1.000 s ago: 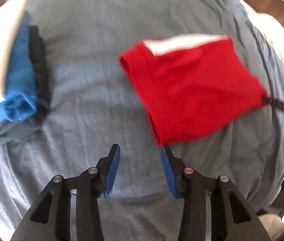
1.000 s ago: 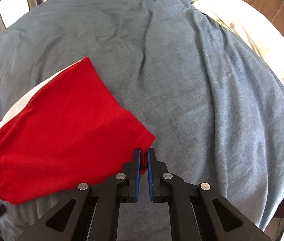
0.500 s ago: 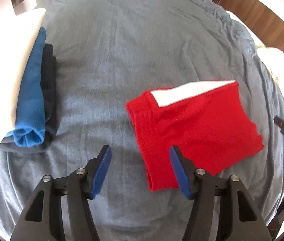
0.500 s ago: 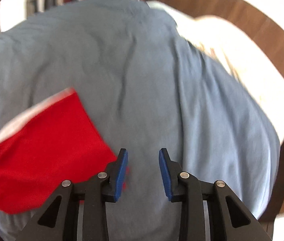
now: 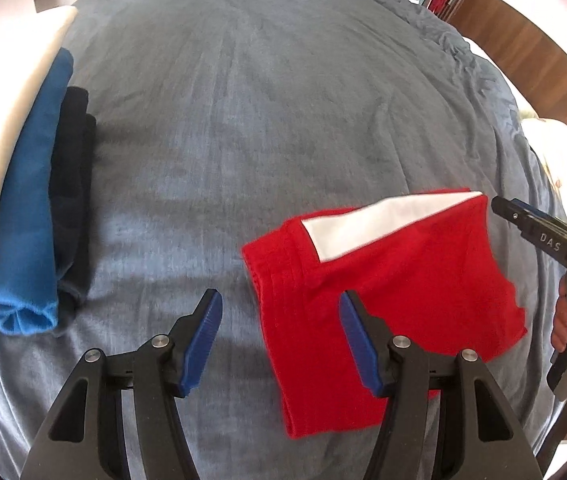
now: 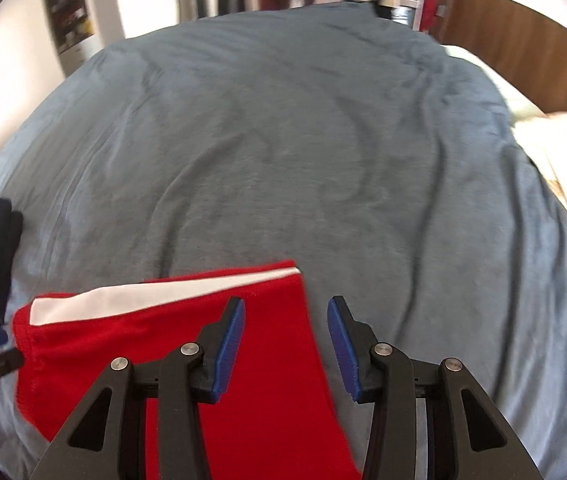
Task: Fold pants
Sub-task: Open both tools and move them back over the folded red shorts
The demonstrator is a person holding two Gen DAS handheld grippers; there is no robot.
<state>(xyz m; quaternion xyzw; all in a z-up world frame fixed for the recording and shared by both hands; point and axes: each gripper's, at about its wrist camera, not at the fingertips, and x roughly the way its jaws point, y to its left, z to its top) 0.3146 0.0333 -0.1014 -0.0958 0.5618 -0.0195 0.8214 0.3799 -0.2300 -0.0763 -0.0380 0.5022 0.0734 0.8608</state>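
Left tool [image 5: 279, 338] was about half open, nothing between the pads, pointing steeply down at the bed [image 5: 283, 100]. Its right pad sat over the waistband end of the red shorts [image 5: 383, 300]; its left pad was over bare blanket. Right tool [image 6: 286, 346] had just been opening, jaws part open and empty, the shorts' hem edge below the gap but not pinched.

Shorts lay flat on the bed, already folded, white side stripe [image 5: 379, 224] on the far edge. Long axis ran from the left tool's right pad toward the right tool. Relative to the shorts, the stack of folded clothes [image 5: 39, 208] sat well apart on the left tool's side. So the left tool looked nearer for moving them there.
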